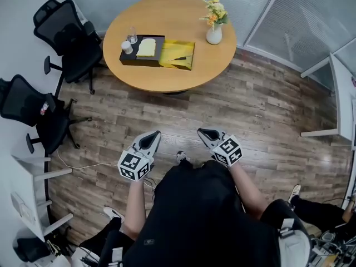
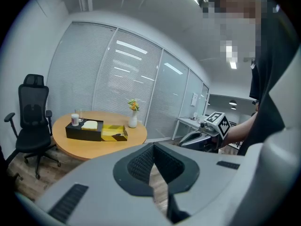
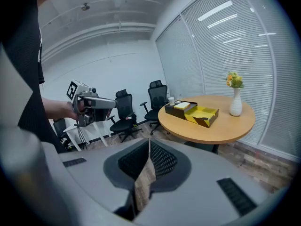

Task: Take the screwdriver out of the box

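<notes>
A dark-handled screwdriver [image 1: 181, 58] lies in the open yellow box [image 1: 179, 55] on the round wooden table [image 1: 167, 77], far ahead of me. Beside the yellow box sits a black box [image 1: 139, 52] holding a pale block. Both grippers hang low over the wood floor, well short of the table. My left gripper [image 1: 152, 136] is shut and empty; its jaws meet at the tip [image 2: 153, 147]. The right gripper [image 1: 205, 132] is likewise shut on nothing [image 3: 149, 142]. Both gripper views show the yellow box [image 2: 114, 132] [image 3: 203, 113] at a distance.
A white vase of flowers [image 1: 214, 33] stands at the table's right, a cup [image 1: 127, 47] and a glass [image 1: 132, 36] by the black box. Two black office chairs [image 1: 72, 38] [image 1: 33, 113] stand at left. A white desk [image 1: 339, 93] is at right.
</notes>
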The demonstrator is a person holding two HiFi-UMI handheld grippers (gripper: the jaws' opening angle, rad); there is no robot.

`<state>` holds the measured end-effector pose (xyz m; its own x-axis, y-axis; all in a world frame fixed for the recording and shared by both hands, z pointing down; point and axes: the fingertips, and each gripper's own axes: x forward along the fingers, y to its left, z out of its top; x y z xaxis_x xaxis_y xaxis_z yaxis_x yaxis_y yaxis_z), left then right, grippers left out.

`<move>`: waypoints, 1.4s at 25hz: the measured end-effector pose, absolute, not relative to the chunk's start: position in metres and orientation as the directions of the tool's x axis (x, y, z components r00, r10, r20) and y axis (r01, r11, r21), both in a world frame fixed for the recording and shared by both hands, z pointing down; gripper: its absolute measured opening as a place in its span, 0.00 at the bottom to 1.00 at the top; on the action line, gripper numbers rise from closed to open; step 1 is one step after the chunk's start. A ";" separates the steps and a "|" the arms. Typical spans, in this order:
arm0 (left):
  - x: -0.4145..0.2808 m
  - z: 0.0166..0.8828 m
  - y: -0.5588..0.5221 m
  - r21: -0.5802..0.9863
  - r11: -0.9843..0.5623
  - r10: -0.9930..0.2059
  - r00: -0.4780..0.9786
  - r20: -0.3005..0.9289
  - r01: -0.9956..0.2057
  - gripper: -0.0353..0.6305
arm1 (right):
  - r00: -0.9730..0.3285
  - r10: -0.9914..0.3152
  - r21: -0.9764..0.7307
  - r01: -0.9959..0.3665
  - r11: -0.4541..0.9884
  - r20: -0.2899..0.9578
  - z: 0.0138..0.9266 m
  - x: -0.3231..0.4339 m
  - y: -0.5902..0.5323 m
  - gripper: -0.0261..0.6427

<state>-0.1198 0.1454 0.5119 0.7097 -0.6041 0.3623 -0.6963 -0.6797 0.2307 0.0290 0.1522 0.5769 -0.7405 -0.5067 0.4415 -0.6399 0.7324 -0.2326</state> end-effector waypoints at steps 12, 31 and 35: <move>-0.129 0.514 0.113 0.227 -0.687 -0.588 0.712 0.385 -0.690 0.06 | -0.743 -0.499 -0.243 -0.637 0.731 0.446 0.582 0.019 0.120 0.05; -0.086 0.509 0.011 0.204 -0.597 -0.675 0.623 0.395 -0.776 0.06 | -0.808 -0.401 -0.243 -0.532 0.811 0.431 0.583 0.058 -0.008 0.05; -0.074 0.507 -0.010 0.201 -0.564 -0.701 0.593 0.396 -0.801 0.06 | -0.821 -0.377 -0.247 -0.508 0.825 0.428 0.583 0.072 -0.038 0.05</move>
